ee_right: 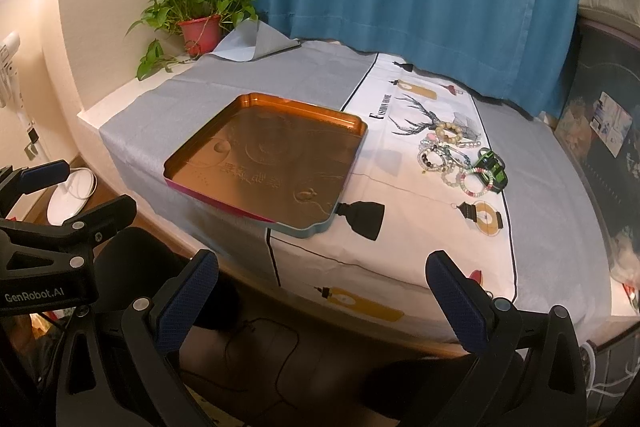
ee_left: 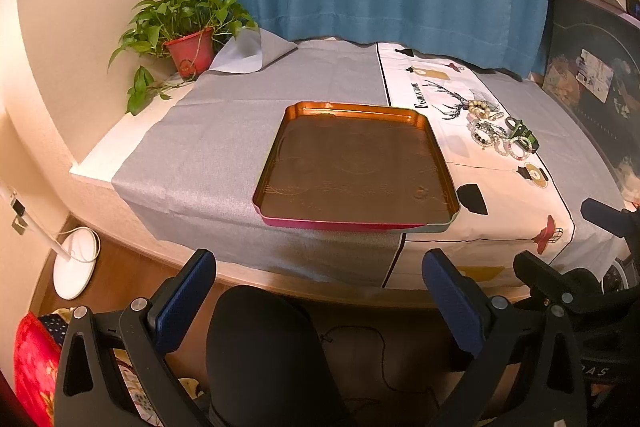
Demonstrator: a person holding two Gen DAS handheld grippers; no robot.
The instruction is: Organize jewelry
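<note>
The left gripper [ee_left: 320, 291] and the right gripper [ee_right: 322, 291] both hang spread wide before the table edge, holding nothing. The bracelets [ee_right: 456, 157] lie heaped, perhaps tangled, on the printed cloth [ee_right: 420, 227], just beside the empty tray [ee_right: 352, 123].

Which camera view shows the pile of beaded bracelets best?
The right wrist view: the beaded bracelets lie nearer and larger there, single loops distinct. The left wrist view shows the same pile smaller, toward its right edge.

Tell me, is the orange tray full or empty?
Empty. The tray shows only its bare embossed bottom, while the bracelets lie in a pile on the cloth beside it.
</note>
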